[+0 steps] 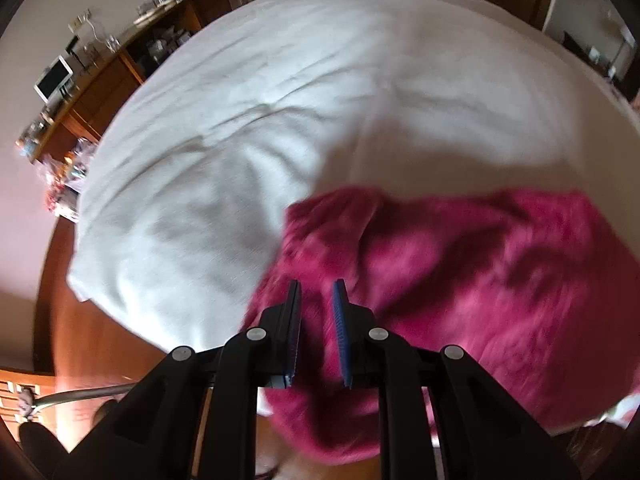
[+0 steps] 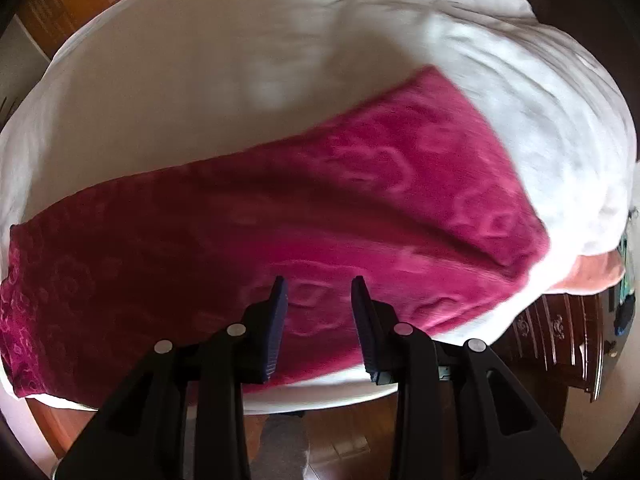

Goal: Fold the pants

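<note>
Magenta fleece pants [image 1: 480, 272] with a faint flower pattern lie lengthwise along the near side of a white bed [image 1: 280, 100]. In the left wrist view my left gripper [image 1: 318, 286] points down at their crumpled left end. Its jaws stand a narrow gap apart with magenta cloth filling that gap, and bunched fabric hangs past the bed's edge below it. In the right wrist view the pants [image 2: 320, 200] stretch flat across the bed [image 2: 200, 60]. My right gripper [image 2: 319, 280] hovers over their near edge, open, with nothing pinched.
A wooden sideboard [image 1: 120, 60] with a kettle, glasses and a small screen runs along the wall left of the bed. Wooden floor [image 1: 100, 340] shows below the bed's corner. Dark carved wood [image 2: 560, 340] and pink cloth [image 2: 592, 272] sit at the bed's right end.
</note>
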A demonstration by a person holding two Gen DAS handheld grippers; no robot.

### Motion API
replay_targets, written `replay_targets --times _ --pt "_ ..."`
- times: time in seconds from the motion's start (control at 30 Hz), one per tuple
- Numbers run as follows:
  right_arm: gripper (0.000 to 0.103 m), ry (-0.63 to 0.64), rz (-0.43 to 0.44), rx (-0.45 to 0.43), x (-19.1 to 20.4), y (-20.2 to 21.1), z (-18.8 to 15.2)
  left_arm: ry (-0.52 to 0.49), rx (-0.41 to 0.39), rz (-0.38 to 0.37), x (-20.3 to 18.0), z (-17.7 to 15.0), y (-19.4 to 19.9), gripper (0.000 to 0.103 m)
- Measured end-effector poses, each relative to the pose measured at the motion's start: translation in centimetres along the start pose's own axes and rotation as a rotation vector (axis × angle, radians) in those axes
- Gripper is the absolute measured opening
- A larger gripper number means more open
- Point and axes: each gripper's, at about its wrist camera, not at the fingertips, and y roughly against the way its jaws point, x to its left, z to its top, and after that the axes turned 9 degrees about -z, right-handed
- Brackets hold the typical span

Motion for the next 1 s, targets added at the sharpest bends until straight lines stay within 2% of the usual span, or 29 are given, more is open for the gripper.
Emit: replay_targets --times 0.13,0.27,0.43,0.57,0.73,0.83,1.0 --pt "0.033 0.033 0.011 0.011 4.1 0.3 1.0 0.024 0.015 0.008 0.2 1.9 -3.3 0.016" --pt "0.034 0.057 0.021 0.030 6.8 -0.1 1.8 0.025 0.064 0.071 0.9 3.5 -7.5 0.016" --pt "0.034 0.103 0.035 0.053 10.7 -0.2 2.9 0.023 0.093 0.104 2.1 4.4 -10.5 0.022" --pt "0.034 0.126 0.063 0.061 13.8 -0.2 4.2 0.015 0.097 0.127 2.5 5.2 -11.9 0.023" --pt "0.034 0.221 0.159 0.044 20.4 1.3 5.8 0.053 0.098 0.112 3.5 5.9 -11.5 0.023" --pt "0.044 0.292 0.240 0.027 25.0 2.7 6.4 0.020 0.087 0.096 3.5 6.0 -10.2 0.023" --pt "0.045 0.395 0.311 0.007 31.0 4.2 6.3 -0.048 0.050 0.048 1.7 5.3 -7.0 0.023"
